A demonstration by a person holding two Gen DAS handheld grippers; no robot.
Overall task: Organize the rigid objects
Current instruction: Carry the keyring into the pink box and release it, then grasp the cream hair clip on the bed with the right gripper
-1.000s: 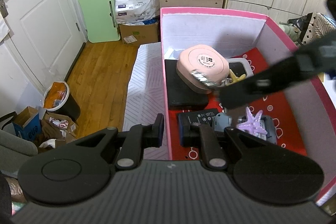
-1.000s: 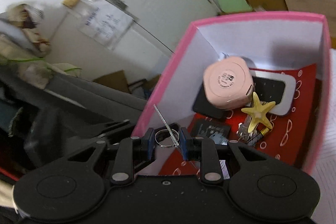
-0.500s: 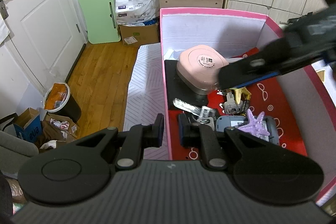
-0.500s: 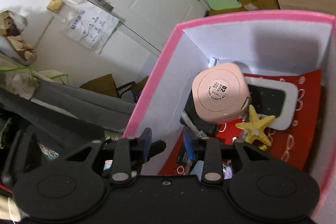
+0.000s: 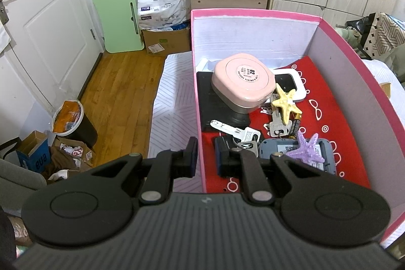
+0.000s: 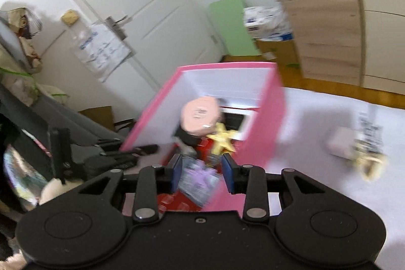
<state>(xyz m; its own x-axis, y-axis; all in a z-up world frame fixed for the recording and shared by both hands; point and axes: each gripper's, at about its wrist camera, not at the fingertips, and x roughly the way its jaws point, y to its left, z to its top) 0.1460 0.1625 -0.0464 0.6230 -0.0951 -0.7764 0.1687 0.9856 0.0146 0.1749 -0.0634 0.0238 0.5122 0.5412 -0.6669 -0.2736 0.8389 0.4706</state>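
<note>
Now, line by line:
Left gripper: the left gripper (image 5: pixel 203 157) pinches the near left wall of the pink box (image 5: pixel 196 103), one finger outside and one inside, probably to steady the box while things go in.
Right gripper: the right gripper (image 6: pixel 202 172) is spread with nothing between its fingers; its jaws have just been opening, and it hangs above the near end of the box.
Keys: the keys (image 5: pixel 236 132) lie flat on the red floor near the left wall, by the near edge of the black pad (image 5: pixel 217 105), so that item looks delivered.
Box contents: a pink case (image 5: pixel 243 81) sits on the black pad toward the far wall; a yellow starfish (image 5: pixel 286 103) and a purple starfish (image 5: pixel 305 149) lie on small devices closer in.
Still outside: a pale boxy thing with a yellowish lump (image 6: pixel 364 153) rests on the white cover, well right of the box, likely next.
Hard to make out: the right view is smeared, so that outside thing cannot be identified; the left gripper hides the box's near corner.
</note>
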